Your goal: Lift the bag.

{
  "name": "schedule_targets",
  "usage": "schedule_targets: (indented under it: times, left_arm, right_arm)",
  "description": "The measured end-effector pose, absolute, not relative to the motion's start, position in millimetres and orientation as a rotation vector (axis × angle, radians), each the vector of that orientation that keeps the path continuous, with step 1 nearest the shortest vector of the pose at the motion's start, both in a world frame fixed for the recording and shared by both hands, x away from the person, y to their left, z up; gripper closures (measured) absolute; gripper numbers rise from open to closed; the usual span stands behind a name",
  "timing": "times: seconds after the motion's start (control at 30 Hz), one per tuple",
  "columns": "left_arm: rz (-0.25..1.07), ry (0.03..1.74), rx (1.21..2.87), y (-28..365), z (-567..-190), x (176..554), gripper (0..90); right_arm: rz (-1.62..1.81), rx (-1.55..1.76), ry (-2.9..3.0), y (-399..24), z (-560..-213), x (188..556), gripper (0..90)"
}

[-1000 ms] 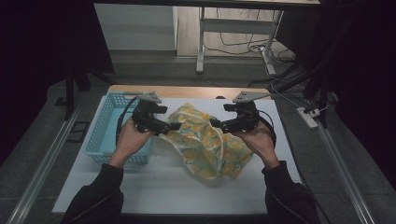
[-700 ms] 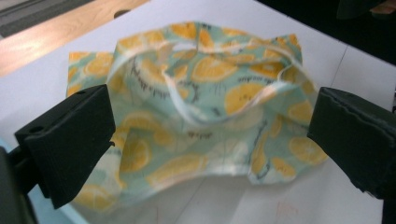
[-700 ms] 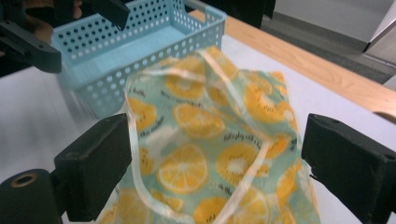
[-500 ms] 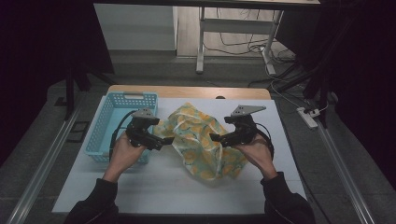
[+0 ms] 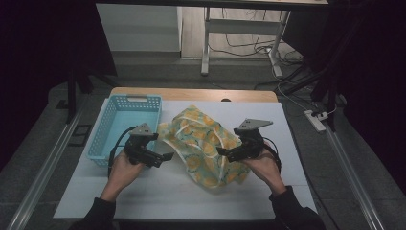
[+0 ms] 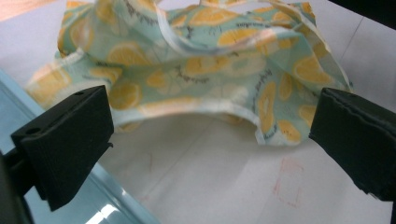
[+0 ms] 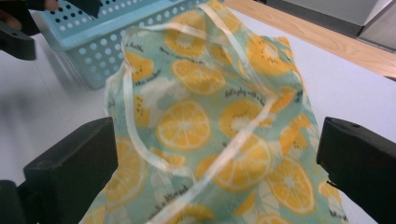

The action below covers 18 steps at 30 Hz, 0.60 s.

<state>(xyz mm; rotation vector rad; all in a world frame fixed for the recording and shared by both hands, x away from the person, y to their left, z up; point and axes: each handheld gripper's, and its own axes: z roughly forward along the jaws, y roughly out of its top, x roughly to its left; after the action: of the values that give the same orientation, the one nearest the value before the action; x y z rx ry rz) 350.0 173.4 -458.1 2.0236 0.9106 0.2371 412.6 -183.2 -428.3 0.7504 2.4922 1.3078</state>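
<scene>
Cloth (image 5: 203, 143): thin, soft, crumpled, orange-slice print. Basket (image 5: 115, 129): pale blue perforated plastic, slightly glossy. Table (image 5: 158, 191): smooth matt white top, wooden far edge.

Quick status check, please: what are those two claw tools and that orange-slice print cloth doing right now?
Left gripper and right gripper: fingers just opened wide, holding nothing. Citrus-print cloth lies crumpled on the white table between them. Blue basket sits left of it, nothing blocking.

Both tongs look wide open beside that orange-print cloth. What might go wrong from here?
The left tongs might close on air, since the cloth edge lies just beyond them. The right tongs might pinch only the loose white strap, so the cloth dangles. Lifted unevenly, it may snag the blue basket.
</scene>
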Motion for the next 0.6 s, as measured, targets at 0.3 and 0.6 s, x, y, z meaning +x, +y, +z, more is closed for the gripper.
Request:
schedule_targets:
  times: [0.3, 0.6]
  left_arm:
    - [0.232, 0.914, 2.016, 180, -466, 330, 0.0]
    - [0.238, 0.943, 2.004, 191, -472, 303, 0.0]
  right_arm:
    - [1.306, 0.771, 2.484, -197, -439, 394, 0.0]
    - [1.287, 0.791, 2.455, -216, -445, 375, 0.0]
